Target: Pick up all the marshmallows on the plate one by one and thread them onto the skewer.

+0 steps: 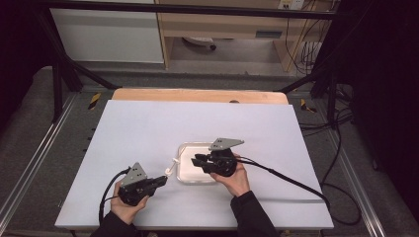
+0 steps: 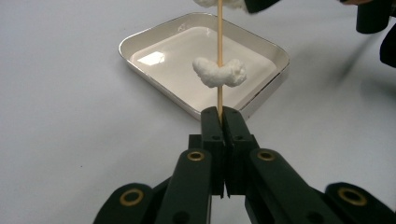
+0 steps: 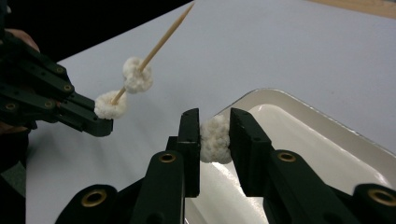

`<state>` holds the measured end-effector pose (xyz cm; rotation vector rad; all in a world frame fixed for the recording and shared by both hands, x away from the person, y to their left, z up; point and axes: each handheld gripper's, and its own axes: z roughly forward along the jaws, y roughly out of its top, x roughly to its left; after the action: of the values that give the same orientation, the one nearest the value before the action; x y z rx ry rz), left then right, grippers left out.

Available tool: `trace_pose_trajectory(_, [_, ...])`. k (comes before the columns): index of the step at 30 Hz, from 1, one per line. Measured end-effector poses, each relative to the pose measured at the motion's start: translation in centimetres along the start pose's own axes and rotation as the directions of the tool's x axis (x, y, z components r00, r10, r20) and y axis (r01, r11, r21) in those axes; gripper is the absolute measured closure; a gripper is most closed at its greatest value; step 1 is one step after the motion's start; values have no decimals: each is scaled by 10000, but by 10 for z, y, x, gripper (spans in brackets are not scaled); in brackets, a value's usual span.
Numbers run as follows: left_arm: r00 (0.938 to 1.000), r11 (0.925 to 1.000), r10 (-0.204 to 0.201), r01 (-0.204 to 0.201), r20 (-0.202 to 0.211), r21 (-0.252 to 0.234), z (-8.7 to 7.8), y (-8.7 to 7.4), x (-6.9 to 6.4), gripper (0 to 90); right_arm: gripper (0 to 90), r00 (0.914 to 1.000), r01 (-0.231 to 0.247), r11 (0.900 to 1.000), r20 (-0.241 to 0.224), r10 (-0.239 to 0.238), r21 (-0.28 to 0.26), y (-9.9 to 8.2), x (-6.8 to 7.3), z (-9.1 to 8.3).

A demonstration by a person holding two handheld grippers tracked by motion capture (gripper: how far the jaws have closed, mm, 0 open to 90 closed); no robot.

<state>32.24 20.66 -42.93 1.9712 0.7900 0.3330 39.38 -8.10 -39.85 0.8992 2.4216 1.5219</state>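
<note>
My left gripper (image 2: 218, 112) is shut on the lower end of a thin wooden skewer (image 2: 219, 28), which points up and away over the tray. Two white puffy pieces are threaded on it, one near the jaws (image 3: 111, 105) and one a little higher (image 3: 137, 74). My right gripper (image 3: 214, 119) is shut on a third white puffy piece (image 3: 215, 137), held above the near corner of a shallow white tray (image 3: 299, 100). In the high view the left gripper (image 1: 163, 180) sits left of the tray (image 1: 184, 148) and the right gripper (image 1: 194, 159) hovers over it.
A white sheet (image 1: 148, 128) covers the table, with a wooden strip (image 1: 197, 95) along its far edge. The right gripper's black cable (image 1: 291, 181) trails across the sheet to the right. Dark frame bars stand at both back corners.
</note>
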Motion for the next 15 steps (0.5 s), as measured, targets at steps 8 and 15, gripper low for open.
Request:
trace_pose_trajectory(8, [9999, 9999, 95, -96, 115, 54, 2, 0, -3, 890, 753, 9979, -559, 9958, -372, 533, -722, 5, -8, -24])
trace_pose_trajectory(15, [9997, 9999, 152, -154, 190, 63, 3, 0, -4, 890, 754, 9911, -1023, 9863, -985, 898, -1298, 12, -9, -32])
